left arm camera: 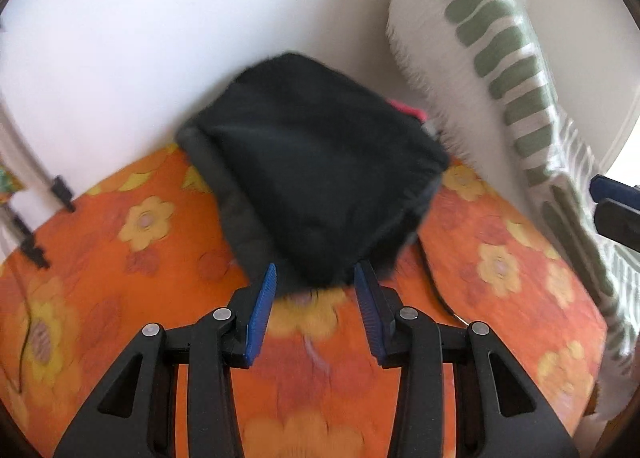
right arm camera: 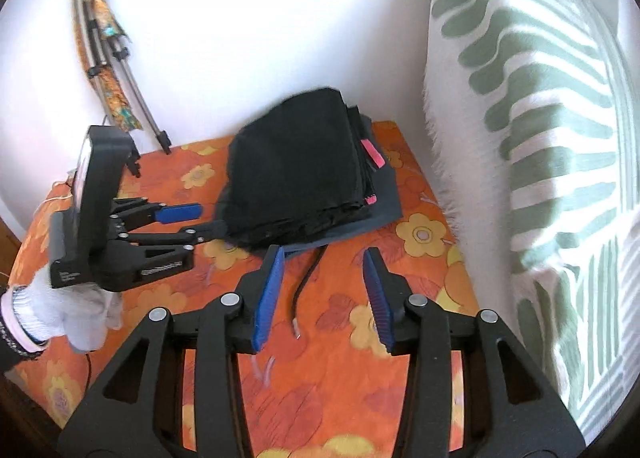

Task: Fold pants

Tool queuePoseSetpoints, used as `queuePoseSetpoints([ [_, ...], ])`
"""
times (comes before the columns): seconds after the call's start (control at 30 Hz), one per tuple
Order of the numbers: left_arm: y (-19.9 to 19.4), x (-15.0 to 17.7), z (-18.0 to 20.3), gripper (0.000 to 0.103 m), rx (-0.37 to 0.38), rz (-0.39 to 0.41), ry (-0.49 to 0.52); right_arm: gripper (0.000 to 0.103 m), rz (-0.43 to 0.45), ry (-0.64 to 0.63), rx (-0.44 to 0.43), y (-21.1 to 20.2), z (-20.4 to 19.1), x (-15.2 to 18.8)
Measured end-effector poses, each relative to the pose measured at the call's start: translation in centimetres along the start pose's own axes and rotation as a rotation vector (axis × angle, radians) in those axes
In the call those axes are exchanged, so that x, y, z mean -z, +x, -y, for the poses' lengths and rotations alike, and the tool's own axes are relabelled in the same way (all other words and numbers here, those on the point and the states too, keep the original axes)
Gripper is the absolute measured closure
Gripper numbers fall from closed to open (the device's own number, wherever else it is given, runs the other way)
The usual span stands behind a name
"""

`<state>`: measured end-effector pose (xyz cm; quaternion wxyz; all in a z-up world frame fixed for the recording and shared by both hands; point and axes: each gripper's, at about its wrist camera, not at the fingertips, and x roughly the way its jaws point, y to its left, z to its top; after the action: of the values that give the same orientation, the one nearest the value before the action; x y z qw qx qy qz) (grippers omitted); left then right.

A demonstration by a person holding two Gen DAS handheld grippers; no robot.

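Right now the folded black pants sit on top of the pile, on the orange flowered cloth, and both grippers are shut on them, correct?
Not quite. The pants do top the pile on the cloth, but neither gripper holds them: the right gripper and the left gripper are open with nothing between the pads. Both wrist views show it.

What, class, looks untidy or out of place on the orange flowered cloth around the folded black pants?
A black drawstring trails loose from under the pants across the flowered cloth, not tucked in. The grey layer beneath sticks out past the top fold, so edges are not flush. Both grippers are open and hold nothing.
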<state>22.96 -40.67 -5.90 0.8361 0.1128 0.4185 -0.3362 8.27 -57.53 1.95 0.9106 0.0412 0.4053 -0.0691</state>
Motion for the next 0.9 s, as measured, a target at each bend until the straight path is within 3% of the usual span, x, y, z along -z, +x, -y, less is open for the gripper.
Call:
queuePoseSetpoints([
  [0.17,-6.7,1.7,0.8,0.064,0.010,0.070,-0.007,0.046,0.061,-0.006,0.039,-5.2,-2.9,1.4],
  [0.3,-11.5,3.0,1.1,0.049,0.036,0.120,-0.028,0.038,0.107,-0.031,0.066,-8.8,-5.4,2.6],
  [0.5,-17.4,5.9,2.0,0.037,0.078,0.186,-0.046,0.026,0.168,-0.014,0.076,-13.1,-7.9,5.1],
  [0.63,-20.0,8.2,2.3,0.027,0.108,0.211,-0.063,0.024,0.197,-0.020,0.113,-14.6,-9.2,6.6],
  [0.73,-21.6,10.0,2.5,0.027,0.109,0.231,-0.069,0.016,0.205,0.000,0.107,-15.4,-9.8,7.8],
  [0.9,-23.1,12.4,2.8,0.027,0.082,0.253,-0.071,0.011,0.221,-0.019,0.141,-16.1,-11.1,9.3],
])
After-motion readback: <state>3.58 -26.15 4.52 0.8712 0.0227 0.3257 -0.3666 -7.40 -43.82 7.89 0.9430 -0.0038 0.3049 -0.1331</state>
